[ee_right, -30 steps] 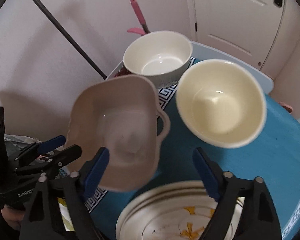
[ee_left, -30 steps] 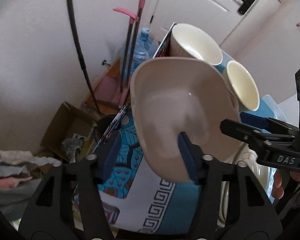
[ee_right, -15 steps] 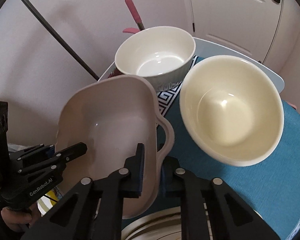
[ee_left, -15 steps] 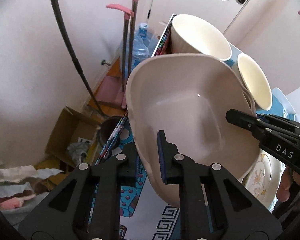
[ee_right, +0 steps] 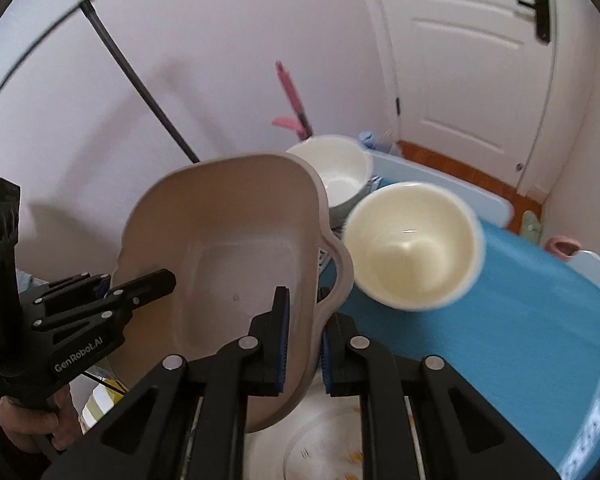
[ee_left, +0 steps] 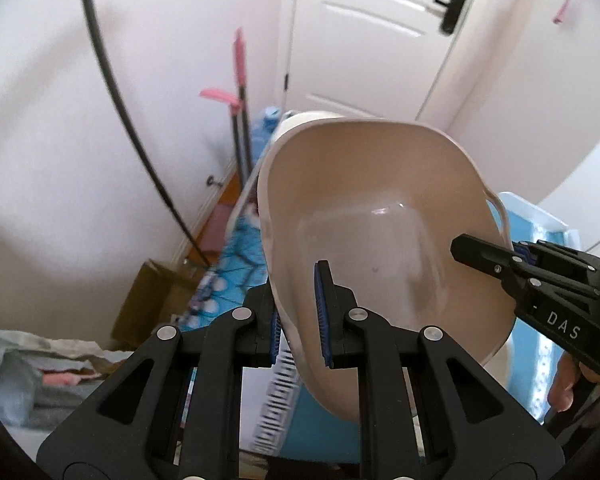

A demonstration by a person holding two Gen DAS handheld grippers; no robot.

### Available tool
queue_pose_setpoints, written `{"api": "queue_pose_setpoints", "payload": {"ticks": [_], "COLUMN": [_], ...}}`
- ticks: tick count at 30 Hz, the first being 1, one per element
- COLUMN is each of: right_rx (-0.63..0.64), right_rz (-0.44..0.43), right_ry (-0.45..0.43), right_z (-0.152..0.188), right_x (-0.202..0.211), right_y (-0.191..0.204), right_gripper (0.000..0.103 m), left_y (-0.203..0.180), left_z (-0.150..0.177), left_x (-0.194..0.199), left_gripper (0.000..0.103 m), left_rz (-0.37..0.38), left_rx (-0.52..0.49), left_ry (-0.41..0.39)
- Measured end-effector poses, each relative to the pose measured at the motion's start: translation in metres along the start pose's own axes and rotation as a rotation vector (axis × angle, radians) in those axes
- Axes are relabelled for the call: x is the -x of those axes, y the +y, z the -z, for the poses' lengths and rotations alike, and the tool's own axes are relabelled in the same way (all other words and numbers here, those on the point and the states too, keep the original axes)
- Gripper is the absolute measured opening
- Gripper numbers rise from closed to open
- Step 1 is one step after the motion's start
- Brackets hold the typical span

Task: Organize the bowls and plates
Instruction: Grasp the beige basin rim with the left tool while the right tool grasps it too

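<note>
Beige oblong dish (ee_right: 228, 264) is hanging tilted between both tongs, above the blue-clothed table (ee_right: 520, 320), cavity facing the cameras, long axis running away from them. Left tongs (ee_left: 300, 312) are clamping its left rim; right tongs (ee_right: 302, 340) are pinching its right rim by the handle. Cream bowl (ee_right: 412, 248) is sitting beyond the right tongs.

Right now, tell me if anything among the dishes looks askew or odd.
Only the beige handled dish stands out: it hangs tilted in the air, each claw, left and right, shut on opposite rims. The cream bowl looks blurred. No spills or damage show.
</note>
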State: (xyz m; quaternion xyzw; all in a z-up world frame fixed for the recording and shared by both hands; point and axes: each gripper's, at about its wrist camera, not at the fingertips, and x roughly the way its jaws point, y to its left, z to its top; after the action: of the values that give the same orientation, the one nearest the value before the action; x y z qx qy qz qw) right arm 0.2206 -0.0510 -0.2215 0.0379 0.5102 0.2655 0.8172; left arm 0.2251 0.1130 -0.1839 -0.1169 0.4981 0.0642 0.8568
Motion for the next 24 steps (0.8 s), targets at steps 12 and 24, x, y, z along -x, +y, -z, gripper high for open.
{"api": "queue_pose_setpoints", "payload": {"ticks": [12,24], "right_rx": [-0.136,-0.35], "right_rz": [0.156,0.371], "right_ry": [-0.163,-0.119], "right_z": [0.097,0.201], "right_x": [0.169,0.216], "right_y": [-0.076,-0.185], "right_gripper": [0.013,0.013], "left_y": [-0.16,-0.304], "left_z": [0.033,0.108], "left_x": [0.055,0.001], "left_gripper": [0.013,0.013], "left_rz": [0.186,0.347], "left_rx": [-0.184,-0.356], "left_ry": [-0.049,0.12]}}
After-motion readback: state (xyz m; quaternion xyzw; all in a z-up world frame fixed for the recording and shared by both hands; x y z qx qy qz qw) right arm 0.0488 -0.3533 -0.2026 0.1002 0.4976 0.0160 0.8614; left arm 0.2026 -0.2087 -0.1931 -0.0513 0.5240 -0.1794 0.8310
